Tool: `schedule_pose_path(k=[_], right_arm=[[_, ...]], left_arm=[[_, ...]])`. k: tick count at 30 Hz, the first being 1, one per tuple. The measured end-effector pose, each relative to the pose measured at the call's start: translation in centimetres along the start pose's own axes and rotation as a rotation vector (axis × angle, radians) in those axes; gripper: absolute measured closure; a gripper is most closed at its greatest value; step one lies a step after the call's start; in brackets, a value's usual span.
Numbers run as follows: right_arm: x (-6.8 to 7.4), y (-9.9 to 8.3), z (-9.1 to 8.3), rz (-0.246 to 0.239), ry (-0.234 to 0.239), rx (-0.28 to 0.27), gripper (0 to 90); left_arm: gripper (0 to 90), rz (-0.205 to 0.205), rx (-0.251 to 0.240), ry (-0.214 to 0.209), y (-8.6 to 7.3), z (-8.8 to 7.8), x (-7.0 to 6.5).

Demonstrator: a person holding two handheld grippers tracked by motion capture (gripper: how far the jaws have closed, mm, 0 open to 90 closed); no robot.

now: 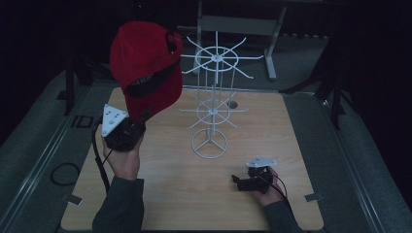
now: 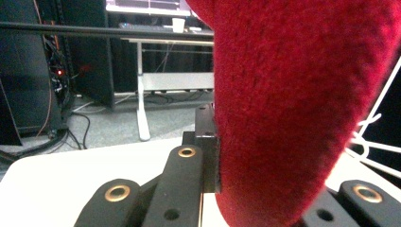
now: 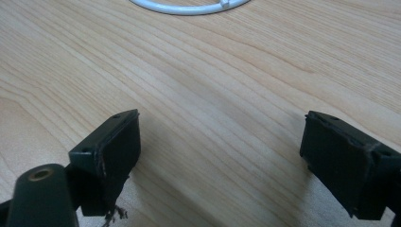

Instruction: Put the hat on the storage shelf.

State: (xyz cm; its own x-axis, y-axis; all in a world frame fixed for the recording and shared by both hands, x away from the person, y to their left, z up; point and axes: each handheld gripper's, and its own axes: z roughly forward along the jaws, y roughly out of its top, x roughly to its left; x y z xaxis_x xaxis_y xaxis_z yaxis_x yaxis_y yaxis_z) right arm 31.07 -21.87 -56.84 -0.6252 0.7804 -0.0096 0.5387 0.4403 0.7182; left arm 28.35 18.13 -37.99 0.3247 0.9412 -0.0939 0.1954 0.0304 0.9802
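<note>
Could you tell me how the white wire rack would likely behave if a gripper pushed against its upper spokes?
The white wire rack looks tall on a small ring base, so it would probably tip or slide. Its thin wire suggests it is light, and the spokes may flex slightly.

Red fabric cap (image 1: 145,63) hanging upside-down above the table, sitting at ten o'clock from the white wire rack (image 1: 212,104).

The high view looks forward and down on the whole wooden worktop (image 1: 170,194) from its near edge. The left gripper view, raised well above the worktop, faces level toward the far edge, close against the red cap (image 2: 293,104). The right gripper view sits low, near the wood, sharing the white rack (image 3: 189,8) base with the high view.
</note>
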Motion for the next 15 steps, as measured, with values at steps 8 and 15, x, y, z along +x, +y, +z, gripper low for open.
schedule_pose_path(k=[8, 15], right_arm=[[0.0, 0.0, 0.0, -0.002, -0.001, -0.001, 12.9], [0.0, 0.0, 0.0, -0.003, -0.001, -0.002, 12.9]], left_arm=[[85.2, 0.001, 0.007, -0.008, -1.3, 0.3, -0.2], [85.2, 0.012, 0.016, -0.021, -2.8, 0.7, -0.5]])
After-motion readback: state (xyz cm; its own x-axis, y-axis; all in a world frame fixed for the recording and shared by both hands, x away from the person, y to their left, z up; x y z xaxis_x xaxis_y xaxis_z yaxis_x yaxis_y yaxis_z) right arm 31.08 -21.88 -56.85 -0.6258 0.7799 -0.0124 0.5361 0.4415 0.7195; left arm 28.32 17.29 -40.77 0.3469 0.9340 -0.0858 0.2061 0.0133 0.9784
